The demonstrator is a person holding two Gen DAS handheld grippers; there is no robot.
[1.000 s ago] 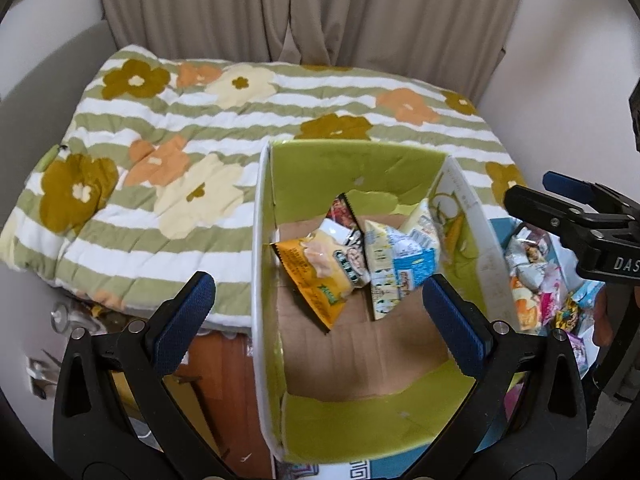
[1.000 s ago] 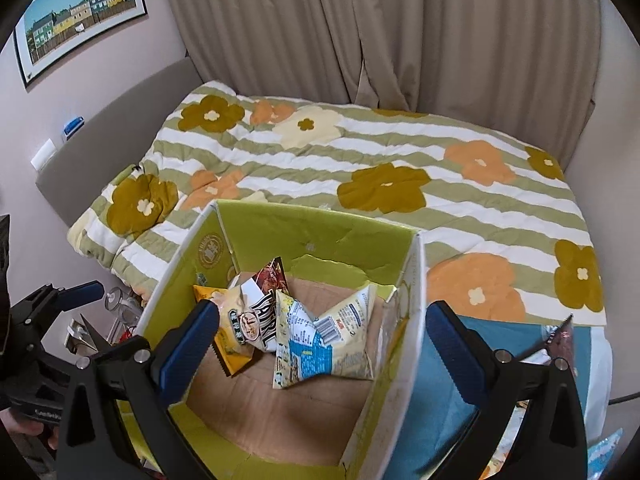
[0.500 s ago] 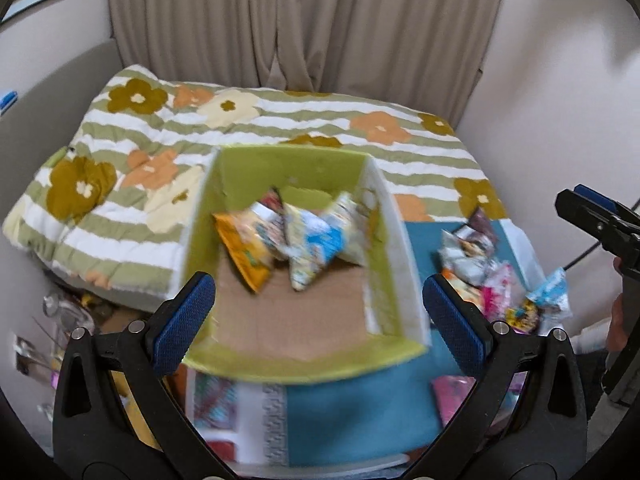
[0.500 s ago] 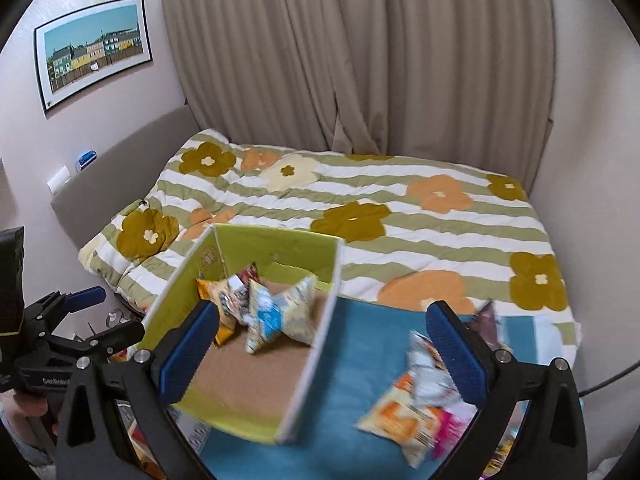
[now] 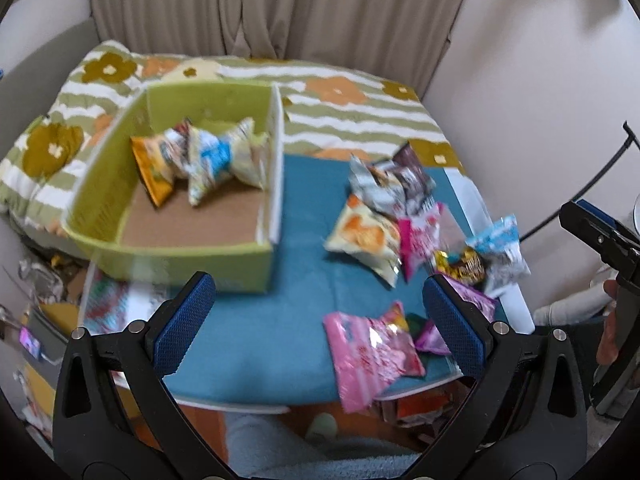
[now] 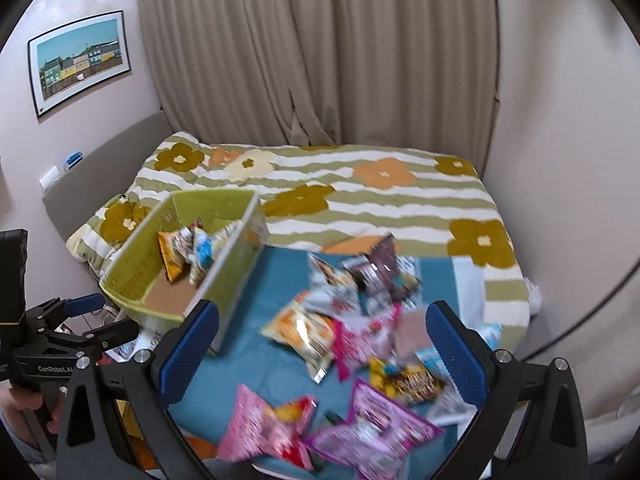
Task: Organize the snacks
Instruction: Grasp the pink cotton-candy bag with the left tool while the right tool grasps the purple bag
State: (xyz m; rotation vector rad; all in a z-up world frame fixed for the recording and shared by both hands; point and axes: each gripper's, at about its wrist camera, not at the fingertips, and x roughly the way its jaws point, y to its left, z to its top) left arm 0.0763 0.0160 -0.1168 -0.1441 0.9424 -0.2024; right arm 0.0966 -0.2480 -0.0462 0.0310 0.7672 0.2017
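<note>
A green cardboard box [image 5: 100, 208] [image 6: 132, 268] stands at the left of a blue-topped table [image 5: 260, 320] and holds several snack packets [image 5: 200, 156]. Several loose packets lie on the table to its right: an orange-and-white one [image 5: 366, 236] [image 6: 304, 332], a pink one [image 5: 370, 354] [image 6: 264, 428], dark ones [image 5: 408, 176] and a purple one [image 6: 372, 436]. My left gripper [image 5: 320, 320] is open and empty above the table's near edge. My right gripper [image 6: 324, 352] is open and empty above the loose packets.
A bed with a striped flower quilt [image 6: 360, 196] lies behind the table, curtains [image 6: 320, 52] beyond it. A wall is at the right. Clutter lies on the floor left of the table [image 5: 36, 280]. A black cable [image 5: 592, 184] hangs at the right.
Both grippers have pulled back and swung right, away from the box. The loose packets on the table have come into view. Both stay open.
</note>
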